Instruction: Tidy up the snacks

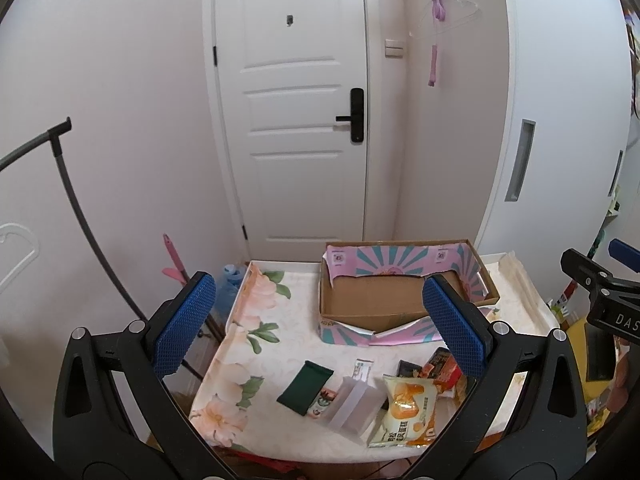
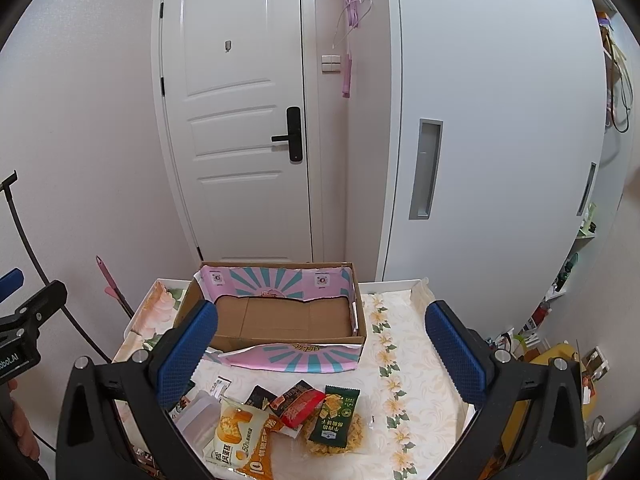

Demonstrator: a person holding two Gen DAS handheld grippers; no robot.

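An empty cardboard box (image 1: pixel 376 300) with pink and teal sunburst sides stands at the back of the table; it also shows in the right wrist view (image 2: pixel 280 316). Snack packets lie in front of it: a dark green pouch (image 1: pixel 306 386), a translucent plastic tray (image 1: pixel 354 406), a yellow and white bag (image 1: pixel 408 412) (image 2: pixel 244 436), a red packet (image 2: pixel 298 402) and a green cracker packet (image 2: pixel 334 416). My left gripper (image 1: pixel 320 324) is open and empty above the table. My right gripper (image 2: pixel 320 350) is open and empty above the snacks.
The table wears a floral cloth (image 1: pixel 260 320) with a raised white rim. A white door (image 1: pixel 296 100) and a wardrobe (image 2: pixel 500 140) stand behind. A dark curved stand (image 1: pixel 76 200) is at the left. Clutter lies on the floor at the right (image 2: pixel 560 360).
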